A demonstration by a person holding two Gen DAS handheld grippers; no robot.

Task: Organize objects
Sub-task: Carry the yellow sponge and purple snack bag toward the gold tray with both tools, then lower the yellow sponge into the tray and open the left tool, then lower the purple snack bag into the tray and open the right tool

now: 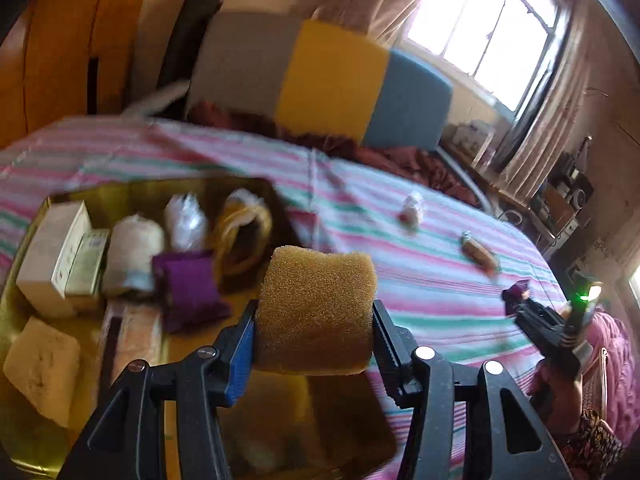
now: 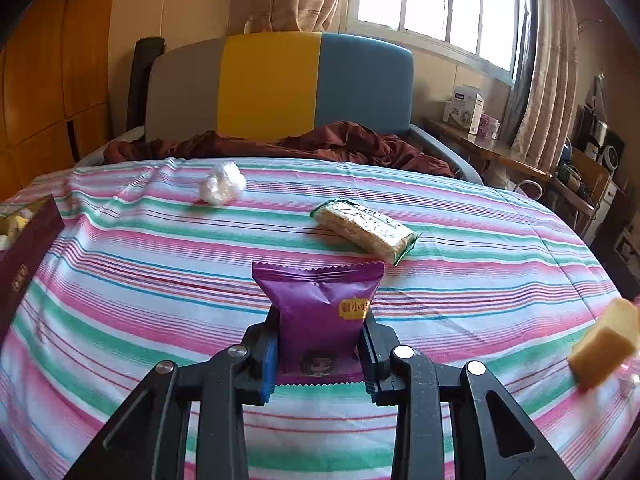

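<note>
Between the left tongs (image 1: pixel 314 344) a brown sponge (image 1: pixel 316 308) is pinched from both sides, held above the near edge of a gold-lined box (image 1: pixel 24 368) that lies ahead and to the left of them on the striped bed (image 1: pixel 420 264). Ahead of those tongs the box already holds a white carton (image 1: pixel 52 256), a purple packet (image 1: pixel 192 292), a pale sponge (image 1: pixel 40 364) and other wrapped things, crowded along its far side. The right tongs (image 2: pixel 318 356) are pressed onto a purple snack pack (image 2: pixel 320 312), lifted clear of the bed; beyond them lie a green-edged wafer bar (image 2: pixel 364 232) and a white plastic ball (image 2: pixel 222 188).

To place the sponge well, I would carry it over the bare gold floor nearest the tongs, lower it until it rests, and only then spread the fingers, since foam springs back and may roll. The snack pack should wait until the left tongs are clear of the box.
</note>
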